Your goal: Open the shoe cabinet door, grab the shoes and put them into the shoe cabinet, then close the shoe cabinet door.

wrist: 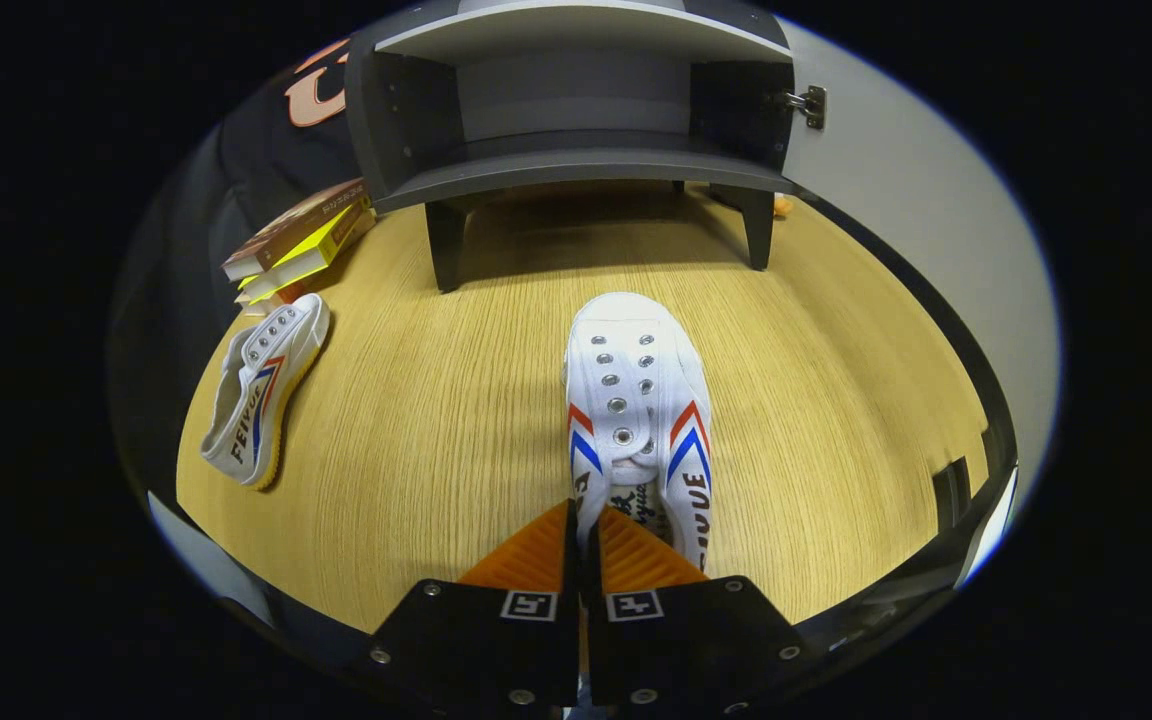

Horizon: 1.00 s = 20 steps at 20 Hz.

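So, white canvas shoe point(639, 400) with metal eyelets and red-blue chevrons sat mid-frame on wood-grain table point(456, 440), toe toward cabinet. Gripper point(583, 545) at bottom centre, fingers nearly together, pinching shoe's left heel wall between ribbed pads. Dark grey shoe cabinet point(576, 130) at top, boxy, on short legs, door point(896, 220) swung open to right, shelf bare. Second shoe point(261, 390) lay tilted on its side at left, near stacked books point(301, 240). Nothing between held shoe and cabinet.
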### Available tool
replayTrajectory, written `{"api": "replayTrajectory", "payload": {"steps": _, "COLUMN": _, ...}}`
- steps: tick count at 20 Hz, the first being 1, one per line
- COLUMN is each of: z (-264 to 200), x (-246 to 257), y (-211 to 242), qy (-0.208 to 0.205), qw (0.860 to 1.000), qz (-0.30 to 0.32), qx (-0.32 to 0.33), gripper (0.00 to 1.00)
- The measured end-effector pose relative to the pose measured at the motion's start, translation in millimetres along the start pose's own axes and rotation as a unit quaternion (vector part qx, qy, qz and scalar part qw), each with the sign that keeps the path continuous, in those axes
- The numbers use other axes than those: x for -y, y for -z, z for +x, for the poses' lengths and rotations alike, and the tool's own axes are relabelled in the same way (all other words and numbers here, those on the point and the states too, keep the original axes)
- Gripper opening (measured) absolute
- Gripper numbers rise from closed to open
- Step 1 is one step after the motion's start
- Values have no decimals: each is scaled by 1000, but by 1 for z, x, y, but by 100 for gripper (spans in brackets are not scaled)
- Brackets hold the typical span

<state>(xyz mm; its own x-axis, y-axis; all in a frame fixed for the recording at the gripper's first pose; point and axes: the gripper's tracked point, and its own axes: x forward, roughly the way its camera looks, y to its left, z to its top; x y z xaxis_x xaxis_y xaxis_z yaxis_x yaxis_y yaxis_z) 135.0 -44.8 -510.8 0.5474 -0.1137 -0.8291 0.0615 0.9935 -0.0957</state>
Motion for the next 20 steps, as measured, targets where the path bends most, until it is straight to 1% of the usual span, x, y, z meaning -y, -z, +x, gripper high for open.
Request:
{"api": "replayTrajectory", "payload": {"steps": 3, "z": 0, "x": -1, "y": 0, "qy": -1, "qw": 1000, "qz": -5, "qx": -1, "gripper": 0}}
{"api": "replayTrajectory", "payload": {"steps": 7, "z": -1, "x": -2, "y": -4, "qy": -4, "qw": 1000, "qz": -8, "qx": 5, "gripper": 0}}
{"api": "replayTrajectory", "payload": {"steps": 12, "z": -9, "x": -5, "y": -22, "qy": -1, "qw": 999, "qz": -17, "qx": 34, "gripper": 0}}
{"api": "replayTrajectory", "payload": {"steps": 20, "z": -19, "x": -4, "y": -46, "qy": 1, "qw": 998, "qz": -26, "qx": 64, "gripper": 0}}
